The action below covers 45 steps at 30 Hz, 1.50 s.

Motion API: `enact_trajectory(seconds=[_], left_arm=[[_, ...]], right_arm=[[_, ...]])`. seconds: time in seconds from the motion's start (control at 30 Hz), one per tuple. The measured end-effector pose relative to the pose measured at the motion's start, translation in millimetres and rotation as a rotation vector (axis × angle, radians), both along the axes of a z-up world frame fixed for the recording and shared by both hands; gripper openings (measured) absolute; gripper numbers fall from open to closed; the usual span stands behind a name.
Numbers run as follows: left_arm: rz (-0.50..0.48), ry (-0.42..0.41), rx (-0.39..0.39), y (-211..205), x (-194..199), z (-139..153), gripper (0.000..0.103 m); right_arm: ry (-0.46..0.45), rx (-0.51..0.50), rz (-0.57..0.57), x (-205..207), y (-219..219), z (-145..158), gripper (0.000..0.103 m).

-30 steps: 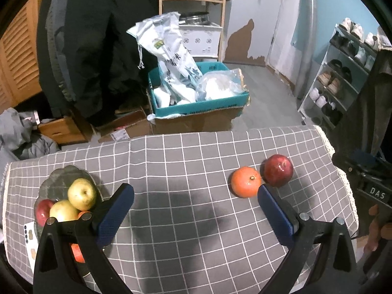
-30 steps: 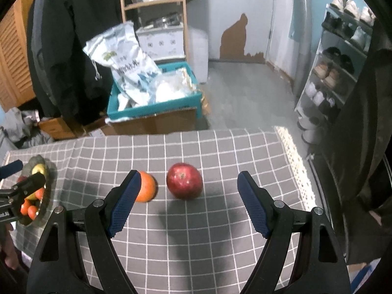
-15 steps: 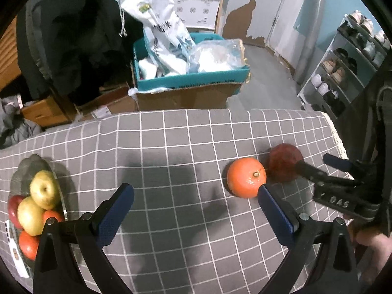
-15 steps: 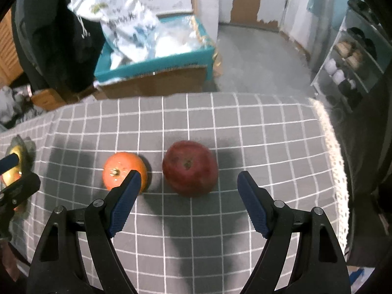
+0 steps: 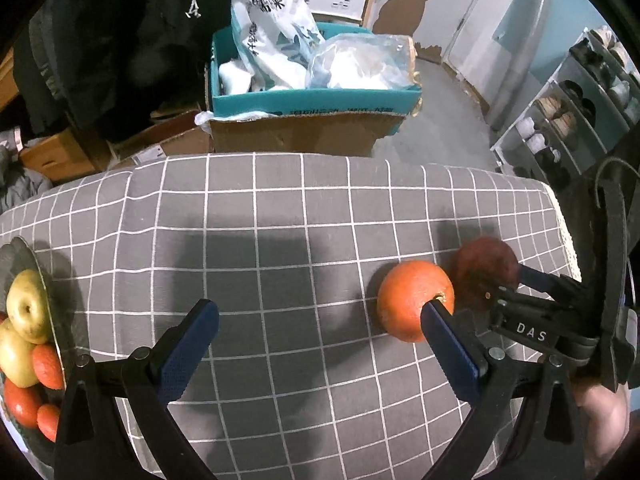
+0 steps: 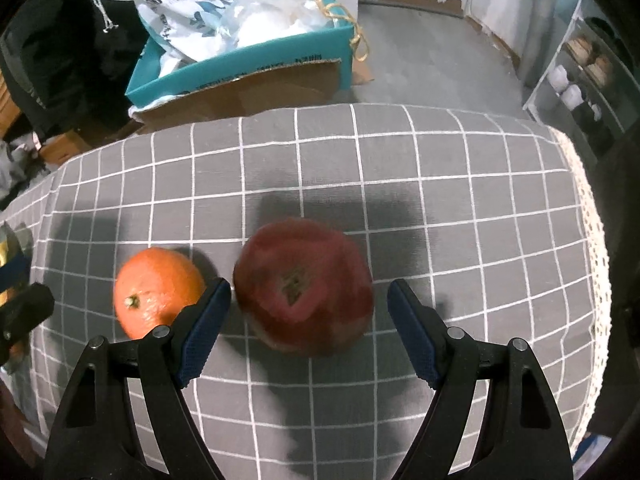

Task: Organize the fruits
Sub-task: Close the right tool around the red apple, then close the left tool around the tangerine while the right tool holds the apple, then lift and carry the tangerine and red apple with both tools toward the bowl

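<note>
1. The right gripper (image 6: 309, 306) is spread wide, its fingers (image 6: 208, 320) flanking the red apple (image 6: 304, 286) near the counter's (image 6: 460, 184) right edge, gripping nothing.
2. The left gripper (image 5: 318, 336) is wide open and empty beside the orange (image 5: 414, 300).

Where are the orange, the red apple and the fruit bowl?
orange (image 6: 156, 292), right wrist view, top skin by the stem.
red apple (image 6: 304, 284), right wrist view, top.
fruit bowl (image 5: 18, 246), left wrist view, far rim.
</note>
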<state>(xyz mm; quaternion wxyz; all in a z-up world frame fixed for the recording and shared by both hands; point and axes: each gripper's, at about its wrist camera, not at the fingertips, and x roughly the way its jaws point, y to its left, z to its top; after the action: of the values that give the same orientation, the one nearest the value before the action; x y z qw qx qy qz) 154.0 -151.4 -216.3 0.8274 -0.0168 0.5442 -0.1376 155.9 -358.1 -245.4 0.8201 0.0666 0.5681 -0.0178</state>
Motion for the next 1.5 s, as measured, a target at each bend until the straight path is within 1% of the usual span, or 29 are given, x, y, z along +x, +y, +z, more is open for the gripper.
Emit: enact_trajectory(seconds=[0.1, 0.13, 0.17, 0.3, 0.4, 0.57, 0.73, 0.9, 1.07, 1.2, 1.27, 1.33, 1.4, 1.43, 1.5], left_arm=[[-0.014, -0.001, 0.013, -5.3, 1.1, -3.1, 0.102], [-0.021, -0.001, 0.019, -8.0, 1.4, -4.1, 0.102], [-0.026, -0.001, 0.02, -9.6, 2.1, -4.4, 0.102], [-0.04, 0.005, 0.018, -17.1, 5.1, -6.6, 0.102], [-0.053, 0.002, 0.016, -23.1, 4.2, -6.2, 0.102], [-0.08, 0.009, 0.009, -37.8, 3.5, -10.0, 0.102], [-0.116, 0.017, 0.026, -54.1, 1.4, -17.4, 0.102], [-0.14, 0.037, 0.028, -68.0, 0.4, -25.8, 0.102], [-0.162, 0.056, 0.035, -80.6, 1.5, -36.2, 0.102], [-0.168, 0.069, 0.025, -84.6, 2.6, -42.9, 0.101], [-0.17, 0.066, 0.028, -85.6, 2.1, -44.3, 0.094], [-0.169, 0.068, 0.027, -85.1, 2.0, -44.3, 0.079], [-0.174, 0.079, 0.018, -84.5, 2.6, -45.7, 0.07], [-0.175, 0.08, 0.02, -84.1, 3.0, -46.4, 0.066], [-0.179, 0.08, 0.006, -82.8, 1.4, -45.8, 0.065]], right_arm=[[0.003, 0.008, 0.007, 3.5, 0.8, -4.6, 0.079], [0.009, 0.013, 0.011, 4.3, 1.1, -6.5, 0.079], [0.014, 0.019, 0.013, 4.3, 1.2, -8.1, 0.075], [0.007, 0.01, 0.013, 3.0, 1.8, -8.0, 0.074], [0.004, -0.014, -0.012, -2.7, -3.0, -5.2, 0.074], [-0.031, -0.026, -0.075, -20.0, -21.4, 9.7, 0.074], [-0.045, -0.045, -0.118, -32.7, -36.7, 16.9, 0.074], [-0.049, -0.056, -0.133, -42.6, -44.7, 18.2, 0.074], [-0.051, -0.035, -0.151, -50.4, -49.6, 18.2, 0.074], [-0.055, -0.031, -0.15, -51.7, -48.1, 18.7, 0.074], [-0.056, -0.03, -0.142, -51.0, -45.3, 18.3, 0.074], [-0.054, -0.031, -0.132, -50.1, -42.2, 17.1, 0.074], [-0.052, -0.032, -0.127, -50.3, -41.1, 16.2, 0.074], [-0.052, -0.033, -0.124, -50.1, -39.9, 15.9, 0.074], [-0.053, -0.034, -0.118, -49.8, -38.5, 16.3, 0.074]])
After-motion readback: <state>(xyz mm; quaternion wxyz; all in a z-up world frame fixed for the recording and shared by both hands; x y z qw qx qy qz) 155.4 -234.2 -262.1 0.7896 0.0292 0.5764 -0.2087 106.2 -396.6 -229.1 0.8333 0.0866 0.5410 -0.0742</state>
